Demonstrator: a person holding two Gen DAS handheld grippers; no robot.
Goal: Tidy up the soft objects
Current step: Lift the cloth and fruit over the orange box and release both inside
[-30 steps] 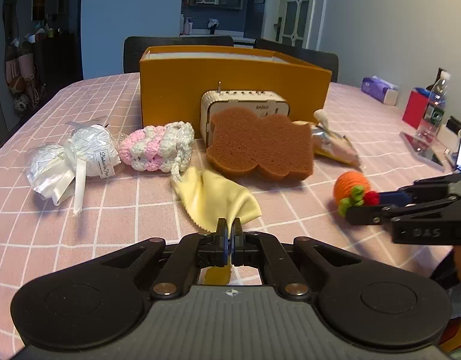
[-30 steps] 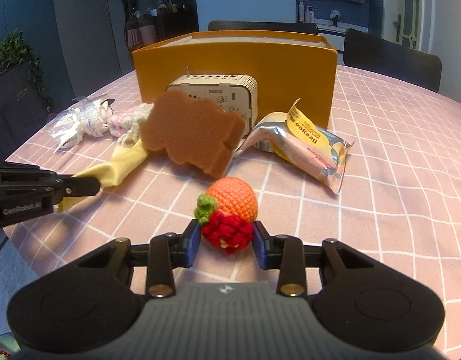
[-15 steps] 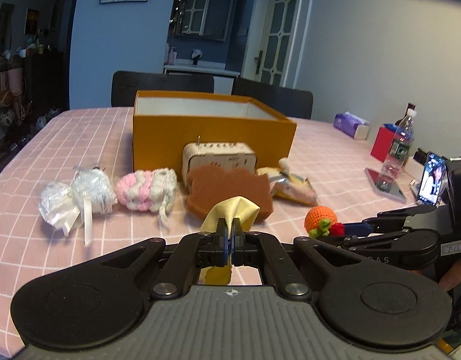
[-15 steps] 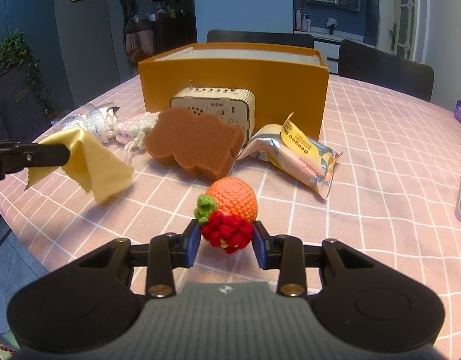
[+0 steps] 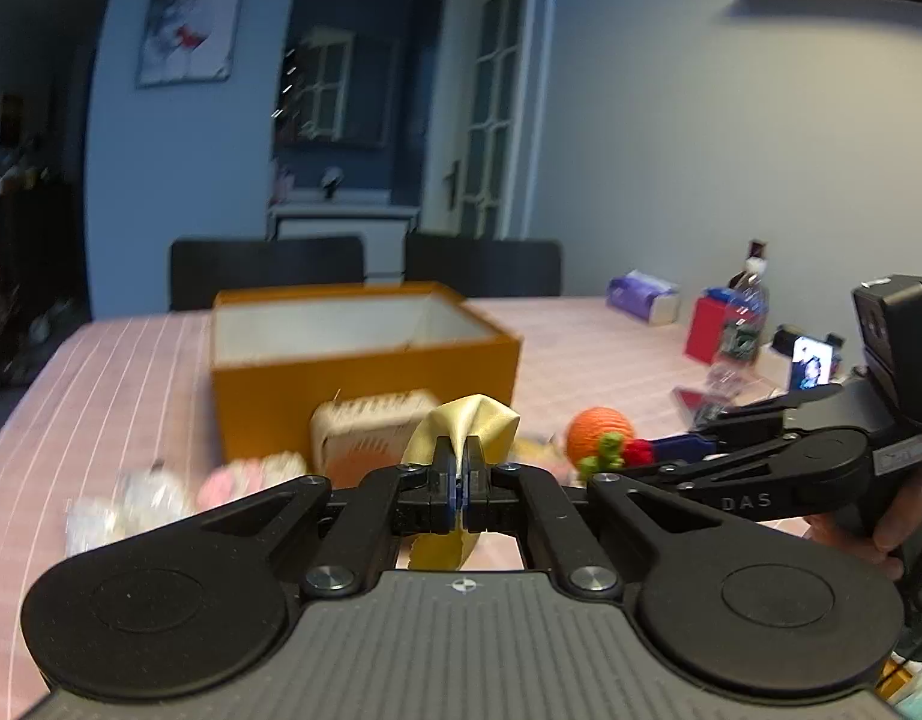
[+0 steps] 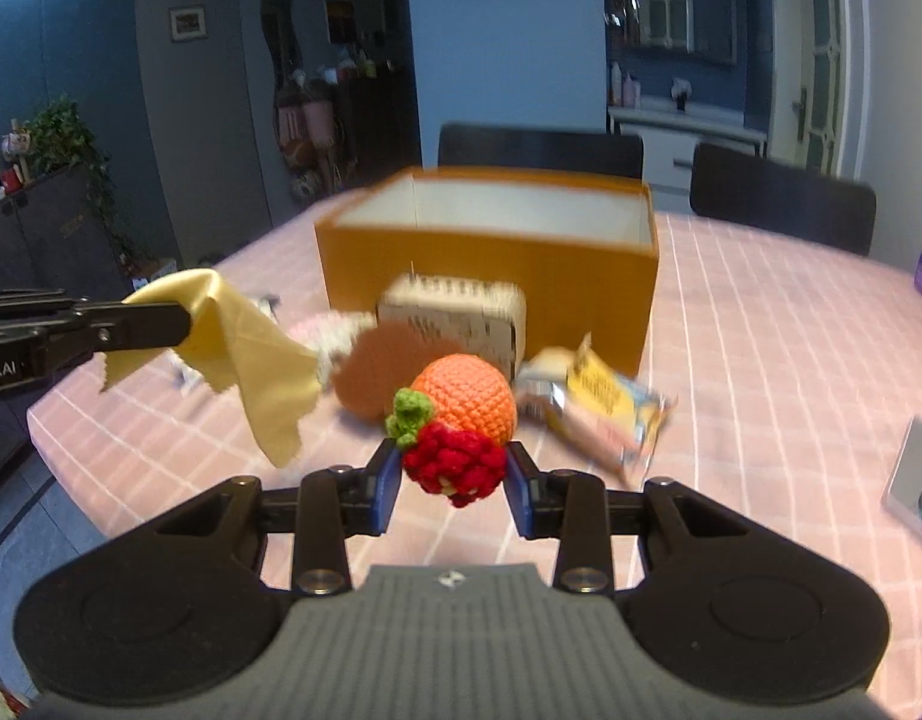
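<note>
My left gripper (image 5: 459,483) is shut on a yellow cloth (image 5: 470,420), held in the air above the table; the cloth hangs from it in the right wrist view (image 6: 245,354). My right gripper (image 6: 452,477) is shut on a crocheted orange-and-red fruit toy (image 6: 461,420), also lifted; the toy shows in the left wrist view (image 5: 599,438). The open orange box (image 6: 491,252) stands behind, its white inside showing. A brown sponge (image 6: 377,372), a pink-white knitted piece (image 5: 251,474) and a white ribboned pouch (image 5: 119,504) lie on the pink checked table (image 6: 761,324).
A small cream radio (image 6: 461,315) stands against the box front. A foil snack packet (image 6: 605,414) lies right of it. A bottle (image 5: 743,312), a red box (image 5: 707,324), a tissue pack (image 5: 641,294) and a phone (image 5: 812,363) sit at the far right. Dark chairs stand behind the table.
Both grippers have risen well above the table with the cloth and the fruit toy held. The box's inside has come into view.
</note>
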